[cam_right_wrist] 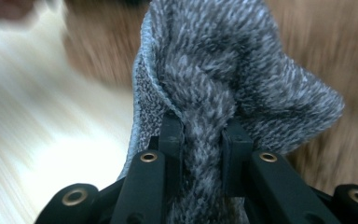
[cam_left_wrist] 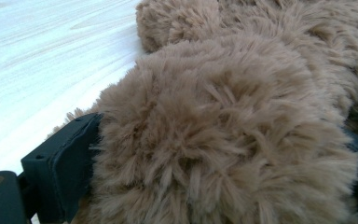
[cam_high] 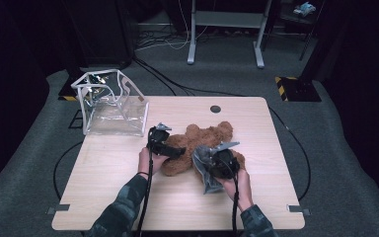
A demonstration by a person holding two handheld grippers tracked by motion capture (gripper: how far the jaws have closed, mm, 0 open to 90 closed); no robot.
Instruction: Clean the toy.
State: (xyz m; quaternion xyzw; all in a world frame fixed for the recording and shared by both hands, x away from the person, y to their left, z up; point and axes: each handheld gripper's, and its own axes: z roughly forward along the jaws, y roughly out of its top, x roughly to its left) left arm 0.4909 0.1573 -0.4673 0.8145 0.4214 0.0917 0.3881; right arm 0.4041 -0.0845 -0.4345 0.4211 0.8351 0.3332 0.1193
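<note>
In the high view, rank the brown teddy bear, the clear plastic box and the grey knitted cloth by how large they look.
Largest to smallest:
1. Brown teddy bear and clear plastic box: they look about alike, and the grippers hide part of the bear, so I will not rank them.
2. Grey knitted cloth: clearly smallest.

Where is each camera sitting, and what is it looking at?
High view: above the person's side, looking forward and down on the table; forearms, hands and both tongs show.
Left gripper view: rides the left tongs, looking along them into the brown teddy, clamped between two black jaws.
Right gripper view: rides the right tongs, looking at the grey cloth pinched in its jaws.
Shared: the teddy and wooden table appear in all three.
</note>
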